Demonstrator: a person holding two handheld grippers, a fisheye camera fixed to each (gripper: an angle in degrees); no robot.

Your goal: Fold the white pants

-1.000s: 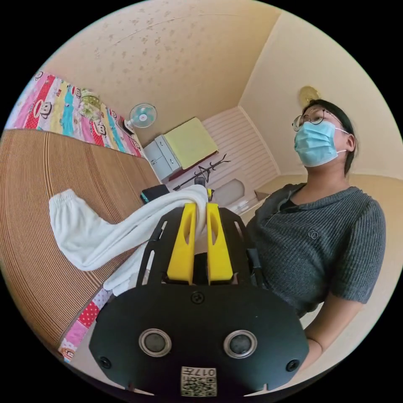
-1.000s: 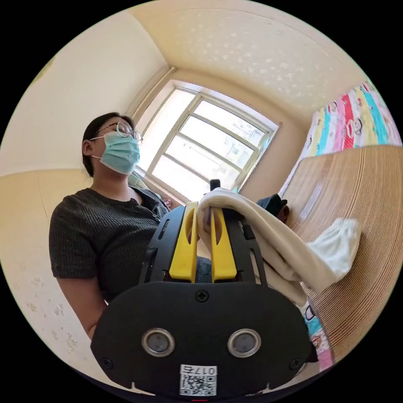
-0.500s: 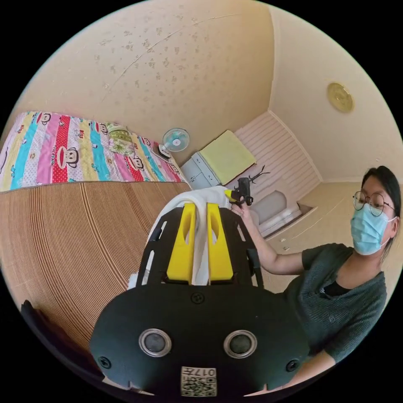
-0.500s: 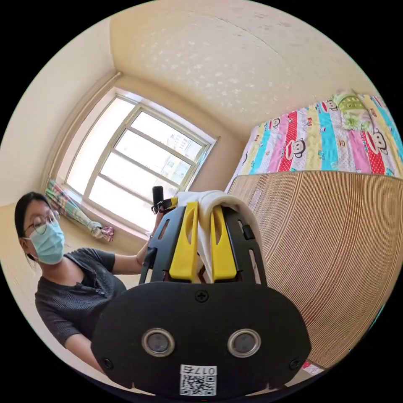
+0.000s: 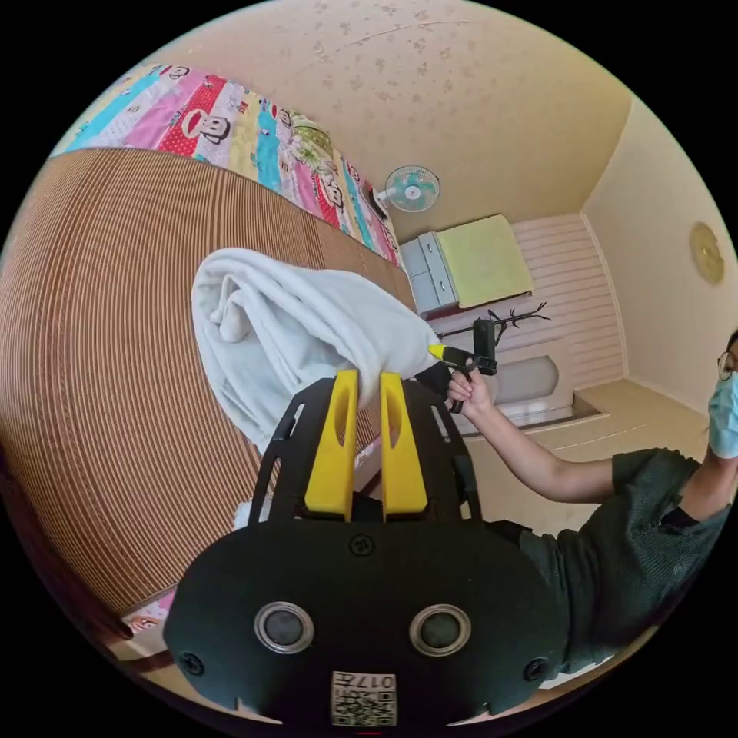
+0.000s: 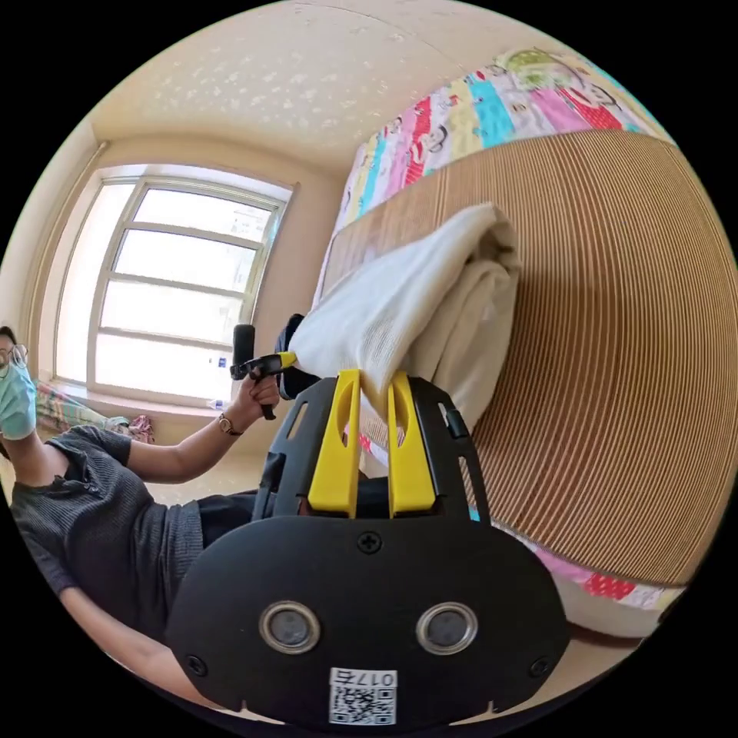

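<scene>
1. The left tool [image 5: 361, 384], black-bodied with yellow jaws, is clamped on one edge of the white fabric pants [image 5: 292, 330]
2. The right tool [image 6: 367, 384] grips the opposite edge [image 6: 400, 307] likewise
3. The pants hang bunched between both tools above the ribbed brown bed mat [image 5: 115, 323], apparently lifted for laying down

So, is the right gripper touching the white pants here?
Touching. In the right gripper view, the right gripper has both yellow jaws closed on an edge of the white pants.
</scene>
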